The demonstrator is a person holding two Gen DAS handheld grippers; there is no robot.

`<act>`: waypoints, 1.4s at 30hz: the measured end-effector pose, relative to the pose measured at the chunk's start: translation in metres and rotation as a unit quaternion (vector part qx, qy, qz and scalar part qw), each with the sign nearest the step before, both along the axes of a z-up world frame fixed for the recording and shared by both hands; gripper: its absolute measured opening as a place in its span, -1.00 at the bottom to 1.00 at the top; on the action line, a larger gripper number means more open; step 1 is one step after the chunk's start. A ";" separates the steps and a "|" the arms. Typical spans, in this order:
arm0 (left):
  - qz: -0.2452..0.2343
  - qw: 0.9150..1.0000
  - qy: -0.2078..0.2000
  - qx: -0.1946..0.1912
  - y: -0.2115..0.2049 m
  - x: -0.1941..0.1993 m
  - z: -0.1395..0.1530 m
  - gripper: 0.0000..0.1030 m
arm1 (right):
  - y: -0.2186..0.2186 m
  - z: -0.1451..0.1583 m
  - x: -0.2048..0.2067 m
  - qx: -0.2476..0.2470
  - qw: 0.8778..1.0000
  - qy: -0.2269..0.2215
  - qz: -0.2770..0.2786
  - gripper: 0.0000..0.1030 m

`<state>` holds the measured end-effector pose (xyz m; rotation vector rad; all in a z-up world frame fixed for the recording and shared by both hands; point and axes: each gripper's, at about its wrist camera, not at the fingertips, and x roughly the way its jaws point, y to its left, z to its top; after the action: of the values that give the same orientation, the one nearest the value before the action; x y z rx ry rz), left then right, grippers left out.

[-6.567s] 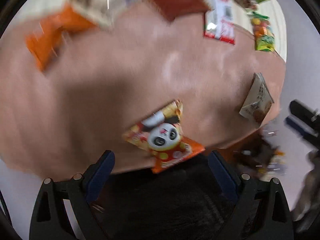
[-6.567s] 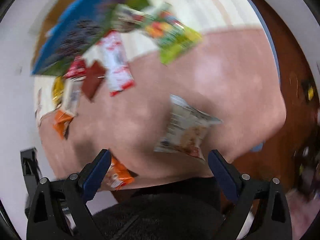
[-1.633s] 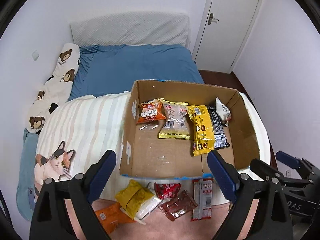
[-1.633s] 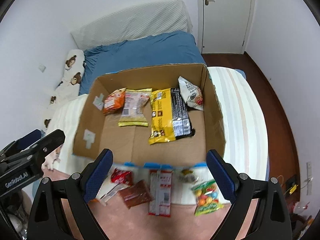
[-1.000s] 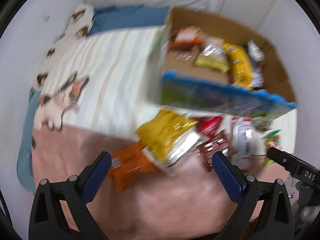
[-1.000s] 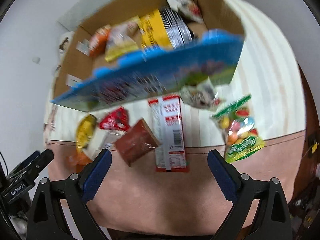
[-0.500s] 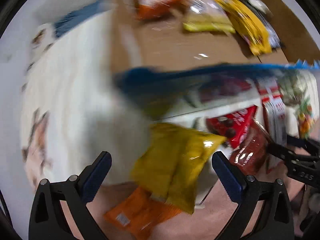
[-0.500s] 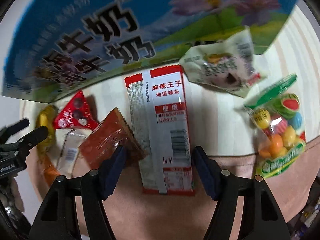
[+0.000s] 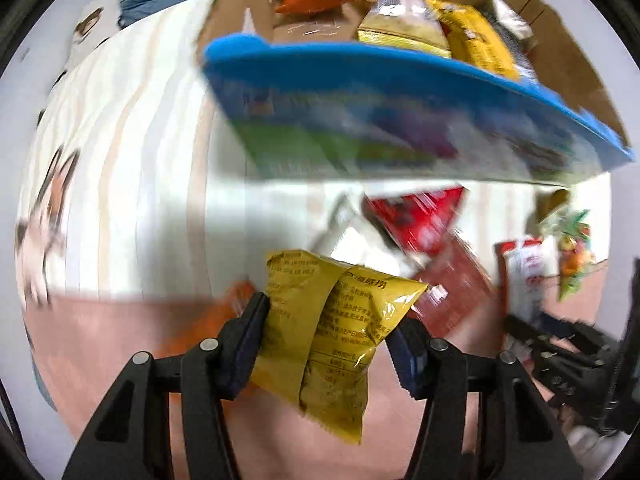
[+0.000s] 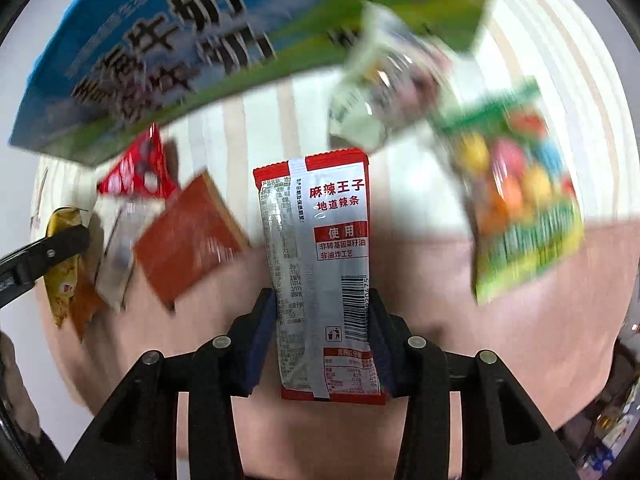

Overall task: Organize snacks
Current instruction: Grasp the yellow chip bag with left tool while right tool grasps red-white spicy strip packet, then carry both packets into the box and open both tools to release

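L gripper (image 9: 326, 332) clamped on yellow bag (image 9: 332, 332), R gripper (image 10: 322, 336) on red-white spicy-strip pack (image 10: 320, 264); both packs pinched low. To be lifted level, carried over blue-sided carton (image 9: 400, 92) wall, released beside snacks inside; loose packs (image 10: 188, 240) avoided.

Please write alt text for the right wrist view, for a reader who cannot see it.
The right gripper is closed on a red and silver snack packet, held lengthwise between its blue pads. Behind it, blurred, other snack packets lie on a striped blanket before a blue-sided cardboard box; the left gripper enters from the left.
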<state>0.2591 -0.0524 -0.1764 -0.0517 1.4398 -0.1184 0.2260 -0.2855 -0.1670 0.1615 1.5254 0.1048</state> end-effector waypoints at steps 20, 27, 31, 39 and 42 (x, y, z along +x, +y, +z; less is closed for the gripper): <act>0.049 0.992 0.084 -0.083 -0.006 -0.064 -0.064 0.35 | -0.025 -0.011 -0.034 0.048 0.997 0.050 -0.039 0.16; 0.074 0.991 0.076 -0.078 0.017 -0.068 -0.068 0.05 | -0.006 -0.035 -0.013 0.009 0.999 0.047 -0.026 0.12; 0.063 0.994 0.067 -0.060 0.013 -0.074 -0.059 -0.04 | 0.000 -0.030 -0.019 0.003 1.000 0.025 -0.009 -0.16; 0.043 0.996 0.045 -0.057 -0.020 -0.074 -0.021 -0.13 | -0.007 0.002 -0.030 0.041 0.999 0.006 -0.010 -0.25; 0.035 0.997 0.030 -0.067 -0.011 -0.068 0.006 -0.15 | -0.010 0.029 -0.030 0.068 0.998 -0.010 -0.010 -0.25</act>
<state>0.1909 -0.0637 -0.1707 -0.2170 1.4860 -0.1558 0.1961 -0.2958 -0.1383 0.2838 1.4968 0.1935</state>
